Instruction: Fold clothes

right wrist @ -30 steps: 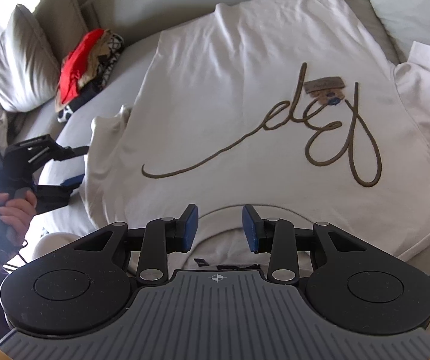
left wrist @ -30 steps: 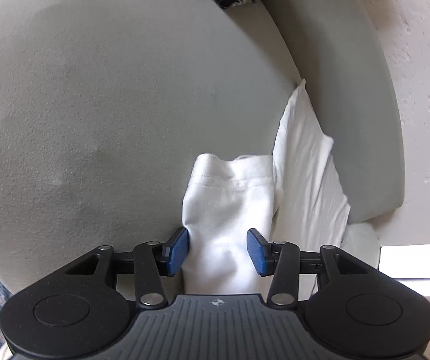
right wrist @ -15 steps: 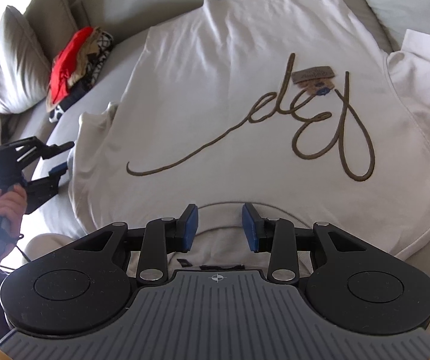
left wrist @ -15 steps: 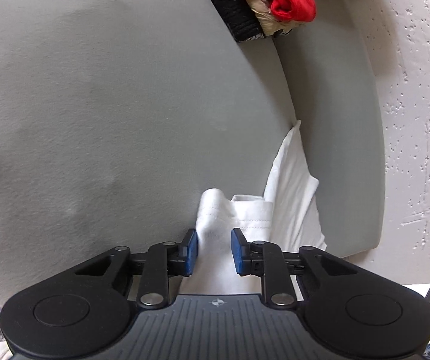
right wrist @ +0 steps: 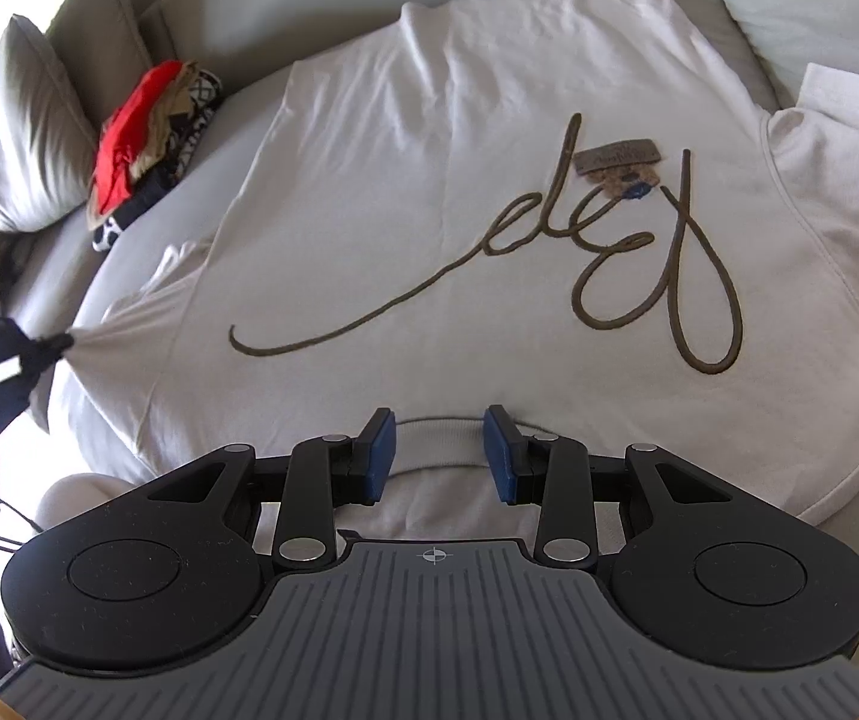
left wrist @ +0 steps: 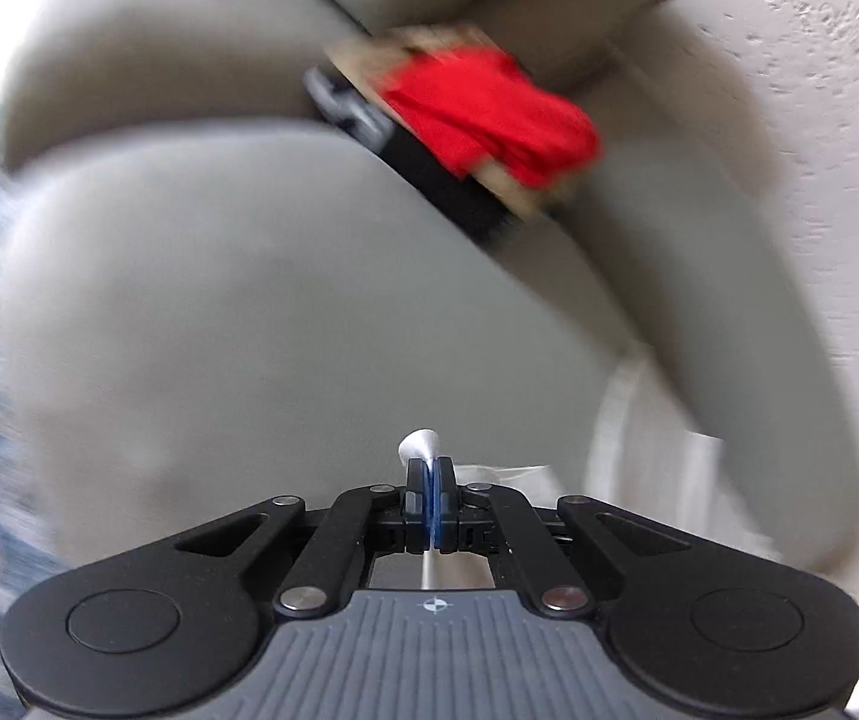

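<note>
Lying flat: white T-shirt, on grey sofa.
Left tongs: clenched on the shirt's sleeve, pulled taut.
Right tongs: released, poised at collar.
Clothes pile: beside cushion.

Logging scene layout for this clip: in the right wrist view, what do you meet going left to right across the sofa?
left gripper pinching the sleeve → pile of clothes → white T-shirt → brown tag
</note>
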Demonstrator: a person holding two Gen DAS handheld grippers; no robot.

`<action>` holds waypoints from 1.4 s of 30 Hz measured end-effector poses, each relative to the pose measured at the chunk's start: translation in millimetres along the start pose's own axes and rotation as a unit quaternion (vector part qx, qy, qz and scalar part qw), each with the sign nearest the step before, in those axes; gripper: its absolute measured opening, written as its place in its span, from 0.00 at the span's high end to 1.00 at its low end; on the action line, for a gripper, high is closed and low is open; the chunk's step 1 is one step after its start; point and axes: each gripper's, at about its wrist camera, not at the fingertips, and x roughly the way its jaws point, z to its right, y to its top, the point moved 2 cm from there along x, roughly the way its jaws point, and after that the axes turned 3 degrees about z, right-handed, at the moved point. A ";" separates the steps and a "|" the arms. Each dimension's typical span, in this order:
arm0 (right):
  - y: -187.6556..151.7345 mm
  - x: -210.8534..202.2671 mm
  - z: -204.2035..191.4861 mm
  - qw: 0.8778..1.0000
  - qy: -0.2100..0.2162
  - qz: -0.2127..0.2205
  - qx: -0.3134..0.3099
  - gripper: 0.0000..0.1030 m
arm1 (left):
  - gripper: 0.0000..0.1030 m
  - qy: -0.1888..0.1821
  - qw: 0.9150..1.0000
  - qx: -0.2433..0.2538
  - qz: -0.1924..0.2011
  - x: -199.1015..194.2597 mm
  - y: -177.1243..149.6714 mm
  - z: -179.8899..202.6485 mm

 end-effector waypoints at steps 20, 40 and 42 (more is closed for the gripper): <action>7.4 -53.3 52.3 0.995 -0.045 0.083 0.039 0.79 | 0.77 0.020 0.978 0.207 -0.006 -36.4 -74.8 50.2; 8.3 -40.3 77.2 0.993 -0.085 0.080 0.000 0.77 | 0.74 0.053 0.939 0.340 -0.025 -44.8 -138.6 64.6; 8.3 -34.3 72.3 0.991 -0.098 0.090 -0.029 0.77 | 0.73 0.041 0.922 0.385 -0.017 -46.4 -171.8 81.0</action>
